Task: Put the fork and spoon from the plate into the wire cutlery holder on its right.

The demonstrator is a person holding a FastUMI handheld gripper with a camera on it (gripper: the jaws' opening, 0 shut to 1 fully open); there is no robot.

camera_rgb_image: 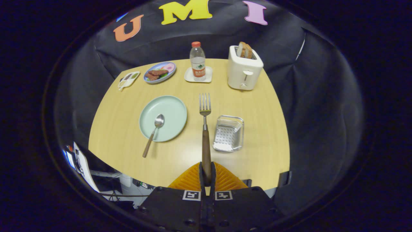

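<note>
My gripper (206, 172) is shut on the brown wooden handle of the fork (205, 122), both orange fingers (190, 182) pressing on it. The fork points straight ahead, high above the table, its metal tines between the plate and the holder. The pale green plate (173, 111) lies ahead to the left with the spoon (154, 130) on it, bowl on the plate and wooden handle sticking out over the near rim. The wire cutlery holder (228, 133) stands on the table to the right of the fork, nothing inside it.
At the back of the wooden table (264, 141) stand a white toaster (244, 69) with bread, a water bottle (197, 62) on a white coaster, a blue plate of food (160, 72) and a small white dish (128, 79). Cables and equipment lie below the table's near left edge.
</note>
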